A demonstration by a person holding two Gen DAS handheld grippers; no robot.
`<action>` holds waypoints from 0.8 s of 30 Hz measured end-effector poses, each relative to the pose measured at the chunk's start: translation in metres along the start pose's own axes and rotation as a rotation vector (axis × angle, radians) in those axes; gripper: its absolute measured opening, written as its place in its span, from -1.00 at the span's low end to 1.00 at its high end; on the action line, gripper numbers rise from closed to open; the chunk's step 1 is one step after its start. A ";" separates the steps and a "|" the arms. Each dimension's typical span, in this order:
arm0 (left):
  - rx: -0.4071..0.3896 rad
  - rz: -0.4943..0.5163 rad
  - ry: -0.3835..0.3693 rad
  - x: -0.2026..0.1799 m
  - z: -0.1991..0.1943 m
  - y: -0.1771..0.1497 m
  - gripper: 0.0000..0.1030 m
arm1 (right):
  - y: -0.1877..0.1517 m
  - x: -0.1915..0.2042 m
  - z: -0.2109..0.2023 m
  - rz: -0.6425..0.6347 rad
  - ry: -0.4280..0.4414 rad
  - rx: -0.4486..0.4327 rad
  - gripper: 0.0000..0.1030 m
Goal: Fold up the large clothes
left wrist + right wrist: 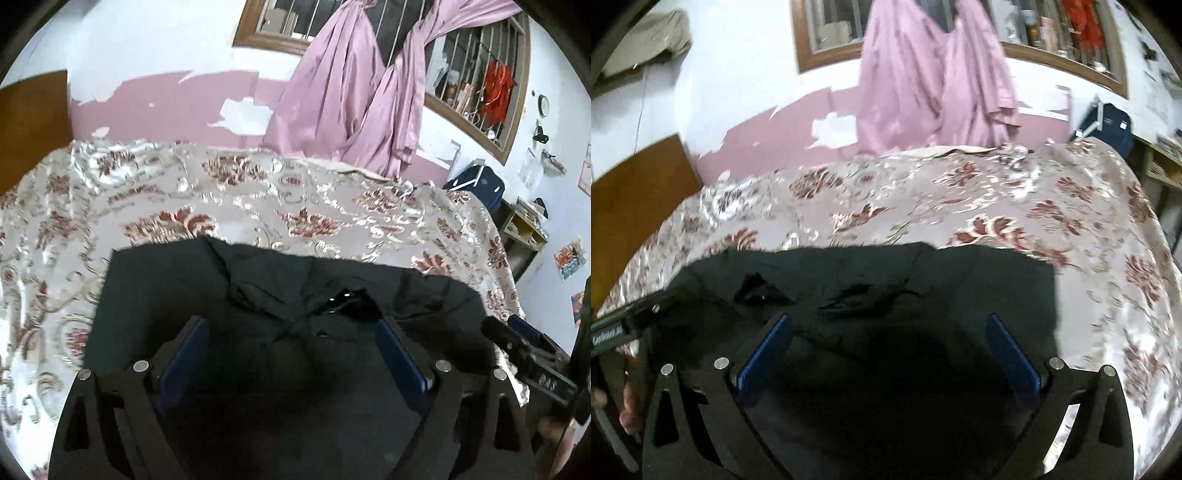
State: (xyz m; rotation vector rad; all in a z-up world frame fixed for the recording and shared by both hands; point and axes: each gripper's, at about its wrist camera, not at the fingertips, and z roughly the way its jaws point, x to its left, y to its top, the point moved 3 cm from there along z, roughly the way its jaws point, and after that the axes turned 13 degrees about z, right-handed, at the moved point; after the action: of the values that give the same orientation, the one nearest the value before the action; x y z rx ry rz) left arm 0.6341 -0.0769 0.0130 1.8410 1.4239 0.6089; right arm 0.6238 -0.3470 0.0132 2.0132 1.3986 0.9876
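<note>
Your left gripper [291, 332] hangs with jaws spread wide, gripping nothing, over the garment [258, 295], a dark, soft, limp cloth lying on the near part of the bed [184, 206]; judged light, it will sag and bunch, so pinch it at a near corner or hem. Your right gripper [888, 332] is likewise spread and empty above the garment's right half. Bare bedspread lies left, far and right for laying folds; the bed's right edge drops off close by.
</note>
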 end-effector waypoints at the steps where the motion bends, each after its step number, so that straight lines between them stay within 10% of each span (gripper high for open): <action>1: -0.010 0.004 0.011 -0.001 -0.013 0.002 0.85 | 0.004 -0.003 -0.010 0.017 -0.014 -0.010 0.97; 24: -0.138 0.167 0.160 -0.041 -0.271 -0.021 0.99 | -0.015 0.044 -0.251 -0.075 0.076 -0.176 0.97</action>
State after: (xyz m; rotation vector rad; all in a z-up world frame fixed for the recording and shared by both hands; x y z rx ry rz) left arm 0.4111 -0.0446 0.1699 1.8461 1.3007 0.9333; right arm 0.4265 -0.3024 0.1696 1.7998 1.3653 1.1231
